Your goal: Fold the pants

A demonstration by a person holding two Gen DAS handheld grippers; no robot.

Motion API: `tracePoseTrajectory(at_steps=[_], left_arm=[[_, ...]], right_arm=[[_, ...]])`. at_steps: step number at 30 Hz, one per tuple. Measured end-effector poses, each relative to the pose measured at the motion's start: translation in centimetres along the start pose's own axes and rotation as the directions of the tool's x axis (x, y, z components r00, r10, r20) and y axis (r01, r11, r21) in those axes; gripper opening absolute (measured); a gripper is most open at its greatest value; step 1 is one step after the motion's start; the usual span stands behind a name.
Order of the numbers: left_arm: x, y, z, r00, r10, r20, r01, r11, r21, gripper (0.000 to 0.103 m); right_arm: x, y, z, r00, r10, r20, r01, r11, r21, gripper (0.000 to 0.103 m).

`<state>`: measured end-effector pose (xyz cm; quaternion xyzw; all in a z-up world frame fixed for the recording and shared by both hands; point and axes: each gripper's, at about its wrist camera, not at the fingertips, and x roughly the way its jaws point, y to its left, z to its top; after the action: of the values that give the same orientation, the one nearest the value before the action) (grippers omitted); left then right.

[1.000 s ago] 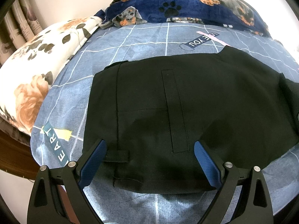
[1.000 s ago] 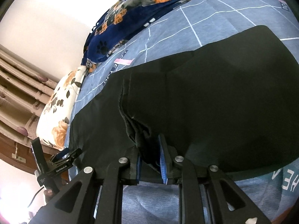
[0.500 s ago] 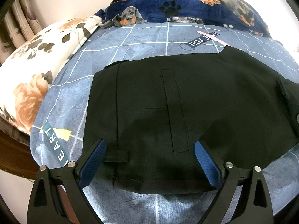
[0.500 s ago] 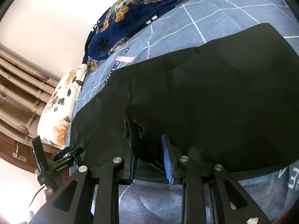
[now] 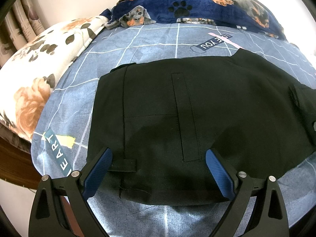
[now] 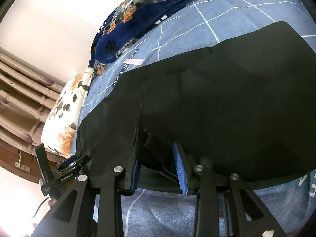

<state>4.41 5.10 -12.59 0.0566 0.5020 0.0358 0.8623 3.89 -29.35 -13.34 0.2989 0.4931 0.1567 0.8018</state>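
Note:
Black pants [image 5: 197, 114] lie flat on the blue checked bedsheet [image 5: 154, 39], waistband end at the left with a belt loop [image 5: 126, 165] near the front edge. My left gripper [image 5: 158, 169] is open, its blue pads straddling the near edge of the pants just above it. In the right wrist view the pants [image 6: 227, 98] fill the frame. My right gripper [image 6: 158, 167] is open with a folded hem edge of the pants between its blue pads [image 6: 178, 164], the jaws apart from the cloth. The left gripper [image 6: 65, 169] shows at the lower left there.
A floral pillow [image 5: 39, 79] lies at the bed's left end and a navy dog-print blanket [image 5: 197, 6] along the far side. Curtains [image 6: 19, 102] hang beyond the pillow. The bed's front edge runs just under both grippers.
My right gripper has opened from pinching the pants hem; the cloth edge now sits loose between its pads. The left gripper has stayed open in place.

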Motion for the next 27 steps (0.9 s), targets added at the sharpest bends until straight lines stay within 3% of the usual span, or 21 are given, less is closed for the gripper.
tracePoseTrajectory(at_steps=[6,11,24,27], left_arm=[[0.0,0.0,0.0,1.0,0.0,0.0,0.0,1.0,0.0,0.096],[0.0,0.0,0.0,1.0,0.0,0.0,0.0,1.0,-0.001,0.096],[0.0,0.0,0.0,1.0,0.0,-0.001,0.0,1.0,0.001,0.096],[-0.1,0.0,0.1,1.0,0.002,-0.001,-0.002,1.0,-0.001,0.096]], right_arm=[[0.0,0.0,-0.1,1.0,0.017,0.003,-0.017,1.0,0.013,0.036],[0.0,-0.1,-0.1,0.998,0.064,0.005,-0.064,0.998,0.03,0.048],[0.3,-0.4,-0.2,0.992,0.125,0.003,-0.125,0.991,0.044,0.05],[-0.8,-0.8,0.6,0.976,0.22,0.004,-0.22,0.974,0.057,0.05]])
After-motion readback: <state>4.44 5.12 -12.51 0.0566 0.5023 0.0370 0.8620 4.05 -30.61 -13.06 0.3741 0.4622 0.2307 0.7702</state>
